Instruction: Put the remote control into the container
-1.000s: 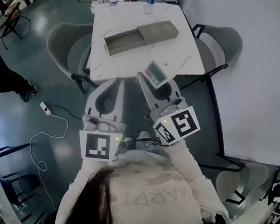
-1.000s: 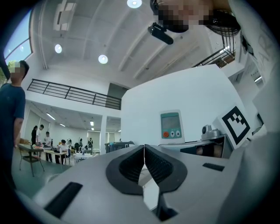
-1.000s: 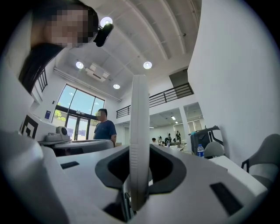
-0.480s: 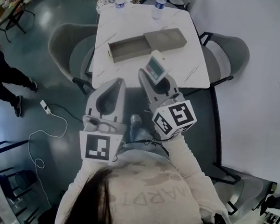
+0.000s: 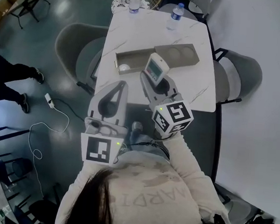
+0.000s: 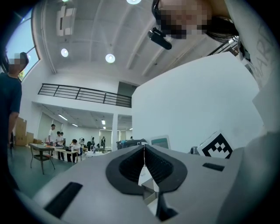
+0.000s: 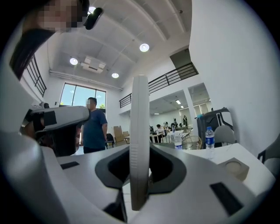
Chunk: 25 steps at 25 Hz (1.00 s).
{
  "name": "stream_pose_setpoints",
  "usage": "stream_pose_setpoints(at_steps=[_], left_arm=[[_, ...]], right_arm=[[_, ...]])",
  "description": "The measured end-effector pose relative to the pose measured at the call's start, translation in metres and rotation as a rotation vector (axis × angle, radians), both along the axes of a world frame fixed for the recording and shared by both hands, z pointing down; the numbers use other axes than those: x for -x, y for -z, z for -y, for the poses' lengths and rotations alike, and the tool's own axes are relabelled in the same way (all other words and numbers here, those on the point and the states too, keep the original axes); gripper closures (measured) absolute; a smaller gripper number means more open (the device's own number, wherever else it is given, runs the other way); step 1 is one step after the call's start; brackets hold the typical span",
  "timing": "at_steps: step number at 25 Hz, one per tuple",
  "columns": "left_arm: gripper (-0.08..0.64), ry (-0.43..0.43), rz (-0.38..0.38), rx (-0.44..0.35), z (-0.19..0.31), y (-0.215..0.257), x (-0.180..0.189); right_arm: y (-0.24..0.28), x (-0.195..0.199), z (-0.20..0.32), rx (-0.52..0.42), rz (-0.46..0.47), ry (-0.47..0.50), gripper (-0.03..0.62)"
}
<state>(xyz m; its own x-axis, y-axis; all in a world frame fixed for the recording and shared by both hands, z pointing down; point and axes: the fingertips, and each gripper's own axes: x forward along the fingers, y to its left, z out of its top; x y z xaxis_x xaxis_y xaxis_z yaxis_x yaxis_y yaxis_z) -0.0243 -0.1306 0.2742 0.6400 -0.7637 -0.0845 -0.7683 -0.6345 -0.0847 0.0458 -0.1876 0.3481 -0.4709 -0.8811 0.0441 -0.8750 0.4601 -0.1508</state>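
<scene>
The right gripper [image 5: 156, 76] carrying the remote control [image 5: 156, 67] has advanced from above the table's [image 5: 199, 89] near edge to the container's [image 5: 137, 60] near wall, and the left gripper [image 5: 122, 85] now overhangs that near edge

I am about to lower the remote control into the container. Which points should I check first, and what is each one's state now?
1. Remote control clamped in the right gripper: ok, edge-on between the jaws.
2. Container open upward: ok, its long section is uncovered.
3. Free room inside it: cannot tell; a small pale patch shows near its left end.
4. Remote control directly above the container: cannot tell from the head view.
5. Left gripper out of the way: ok, shut, empty, left of the remote control.
6. Bottles away from the container: ok, at the table's far edge.
</scene>
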Motion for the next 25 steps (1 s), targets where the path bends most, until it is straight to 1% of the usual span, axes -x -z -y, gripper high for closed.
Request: stream_pose_setpoints(at_steps=[6, 11, 15, 18, 21, 25], left_arm=[[0.546, 0.021, 0.0, 0.027, 0.03, -0.012, -0.017], [0.546, 0.045, 0.017, 0.065, 0.049, -0.024, -0.02], [0.546, 0.06, 0.022, 0.076, 0.07, -0.031, -0.025], [0.546, 0.069, 0.017, 0.081, 0.08, -0.035, -0.027], [0.546, 0.073, 0.021, 0.092, 0.088, -0.041, -0.029], [0.546, 0.08, 0.017, 0.112, 0.1, -0.049, -0.029]], right_arm=[[-0.028, -0.016, 0.043, 0.048, -0.022, 0.024, 0.503], [-0.054, -0.016, 0.073, 0.097, -0.054, 0.053, 0.503], [-0.072, -0.019, 0.1, 0.125, -0.086, 0.07, 0.503], [-0.087, -0.019, 0.117, 0.142, -0.143, 0.09, 0.503], [-0.103, -0.018, 0.13, 0.154, -0.225, 0.115, 0.503], [-0.122, -0.016, 0.146, 0.173, -0.301, 0.146, 0.503]])
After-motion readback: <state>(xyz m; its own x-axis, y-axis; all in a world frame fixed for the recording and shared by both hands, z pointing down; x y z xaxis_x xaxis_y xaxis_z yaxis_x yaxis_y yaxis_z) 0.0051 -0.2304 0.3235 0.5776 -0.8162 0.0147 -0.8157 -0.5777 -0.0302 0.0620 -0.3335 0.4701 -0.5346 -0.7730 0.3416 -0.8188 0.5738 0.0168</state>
